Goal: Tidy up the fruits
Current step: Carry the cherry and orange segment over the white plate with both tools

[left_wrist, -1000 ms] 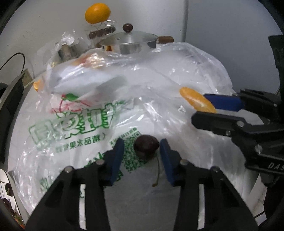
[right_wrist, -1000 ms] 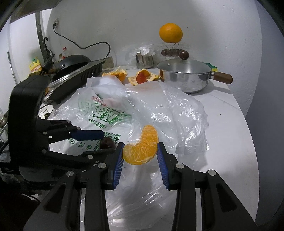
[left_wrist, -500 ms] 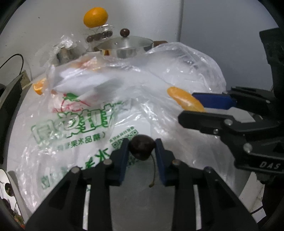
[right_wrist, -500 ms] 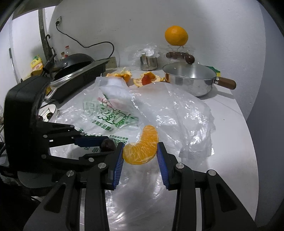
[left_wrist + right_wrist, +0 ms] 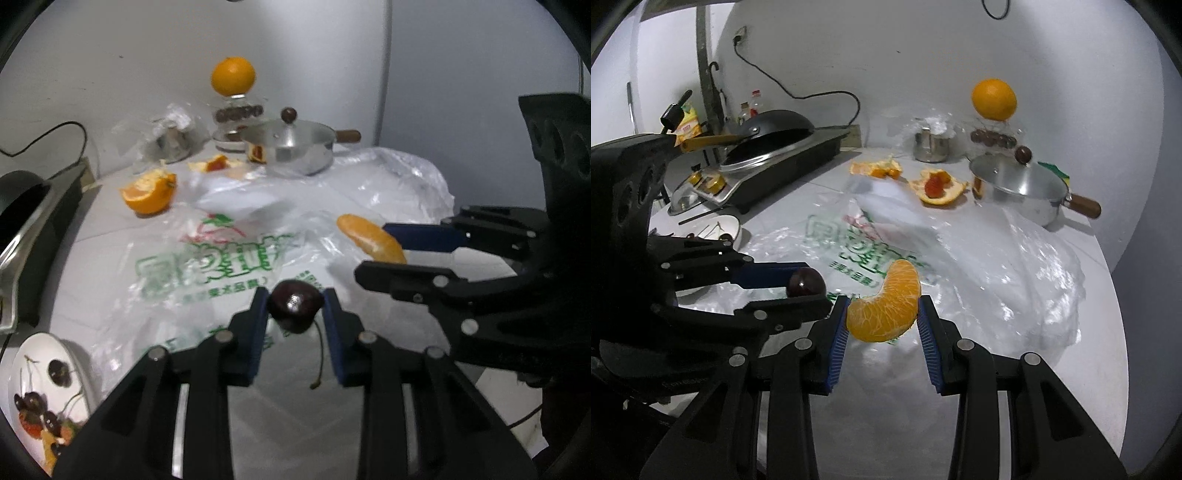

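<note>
My left gripper [image 5: 295, 308] is shut on a dark cherry [image 5: 294, 309] whose stem hangs down, lifted above the printed plastic bag [image 5: 218, 258]. My right gripper [image 5: 882, 317] is shut on an orange segment [image 5: 886, 302], also held above the bag [image 5: 1015, 280]. From the left wrist view the right gripper [image 5: 384, 245] enters from the right with the orange segment [image 5: 369, 240]. From the right wrist view the left gripper [image 5: 805, 286] reaches in from the left with the cherry [image 5: 804, 283]. A white plate [image 5: 40, 373] at lower left holds several cherries and fruit pieces.
At the back stand a lidded steel pot [image 5: 291, 147], a whole orange [image 5: 233, 76] on a glass stand, a steel cup [image 5: 931, 147], orange peels [image 5: 149, 188] and a peel holding a strawberry [image 5: 936, 188]. A black cooker with a pan [image 5: 775, 144] stands left.
The left jaws closed on the cherry. Both grippers rose and drew back with their fruit, so more of the counter, the peels and the white plate came into view.
</note>
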`<state>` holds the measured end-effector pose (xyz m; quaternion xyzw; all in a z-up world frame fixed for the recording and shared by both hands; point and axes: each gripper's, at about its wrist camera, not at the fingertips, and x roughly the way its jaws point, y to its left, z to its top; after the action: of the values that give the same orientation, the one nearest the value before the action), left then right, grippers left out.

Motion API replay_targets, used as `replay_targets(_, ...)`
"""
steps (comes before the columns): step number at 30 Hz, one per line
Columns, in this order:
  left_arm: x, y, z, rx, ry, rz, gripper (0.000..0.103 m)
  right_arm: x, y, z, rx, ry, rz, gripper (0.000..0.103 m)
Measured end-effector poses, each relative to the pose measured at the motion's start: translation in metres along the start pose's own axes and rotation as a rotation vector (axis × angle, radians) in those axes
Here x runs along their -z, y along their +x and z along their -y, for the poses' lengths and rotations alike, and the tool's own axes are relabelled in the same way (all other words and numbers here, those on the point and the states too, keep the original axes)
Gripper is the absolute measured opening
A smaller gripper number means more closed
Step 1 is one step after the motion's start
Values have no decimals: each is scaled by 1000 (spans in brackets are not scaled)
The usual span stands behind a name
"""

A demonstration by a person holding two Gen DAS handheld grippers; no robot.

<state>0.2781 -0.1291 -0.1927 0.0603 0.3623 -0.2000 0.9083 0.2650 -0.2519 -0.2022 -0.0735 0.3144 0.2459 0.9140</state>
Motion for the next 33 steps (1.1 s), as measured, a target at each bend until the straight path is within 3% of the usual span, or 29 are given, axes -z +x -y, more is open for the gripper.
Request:
replay_targets(13,31,-64,-44,-58,-51,59,30,-20,0,-61,-24,-72,15,39)
replay_targets(33,71,-124,-109,-166,-134,95,30,-42,15,-136,-110,-158,21,39)
